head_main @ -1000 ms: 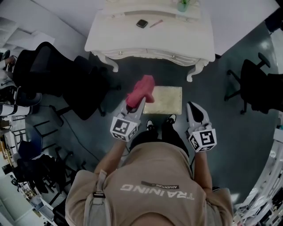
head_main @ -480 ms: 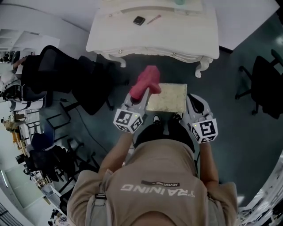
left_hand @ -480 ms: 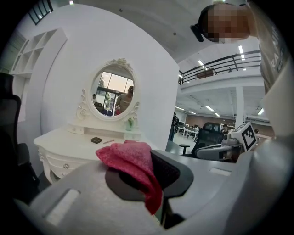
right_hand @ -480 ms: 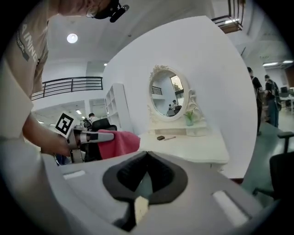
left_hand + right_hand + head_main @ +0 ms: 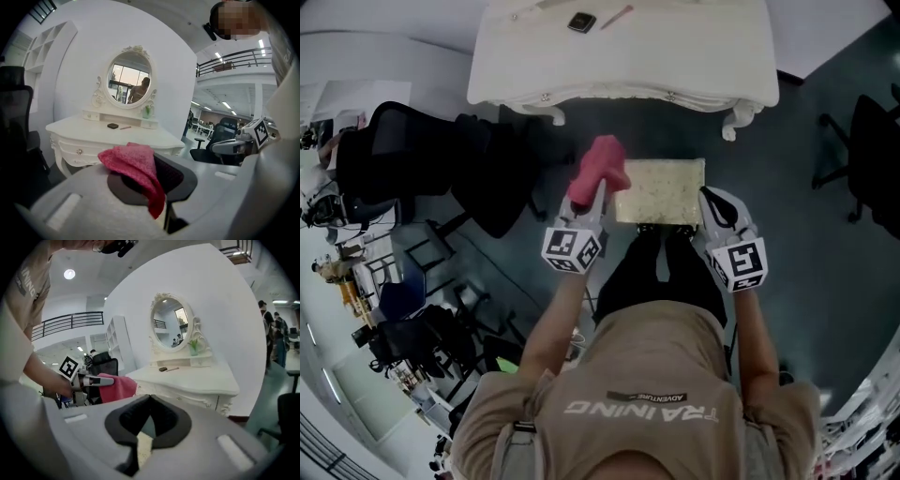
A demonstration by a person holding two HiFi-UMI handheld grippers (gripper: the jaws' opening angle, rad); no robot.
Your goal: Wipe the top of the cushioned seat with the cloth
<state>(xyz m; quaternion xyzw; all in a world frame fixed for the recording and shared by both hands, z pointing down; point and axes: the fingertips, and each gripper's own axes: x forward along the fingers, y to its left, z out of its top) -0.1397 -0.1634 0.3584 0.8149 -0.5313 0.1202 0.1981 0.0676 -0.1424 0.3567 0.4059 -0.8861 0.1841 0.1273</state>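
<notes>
A pale cushioned seat point(image 5: 661, 190) stands on the dark floor just in front of the person's feet. My left gripper point(image 5: 592, 192) is shut on a pink cloth point(image 5: 599, 170), which hangs above the seat's left edge. In the left gripper view the cloth point(image 5: 136, 168) drapes over the closed jaws. My right gripper point(image 5: 712, 206) is shut on nothing and hovers by the seat's right edge. A sliver of the seat point(image 5: 143, 447) shows below its jaws, and the cloth point(image 5: 117, 386) appears at the left.
A white dressing table point(image 5: 619, 56) with an oval mirror point(image 5: 127, 83) stands just beyond the seat; a small dark object point(image 5: 580, 22) and a pen lie on it. Black office chairs point(image 5: 422, 164) crowd the left, another chair point(image 5: 872, 159) is at right.
The person has stepped closer to the seat and the table. My left gripper with the cloth has moved a little right toward the seat's left edge; my right gripper now sits beside its right edge.
</notes>
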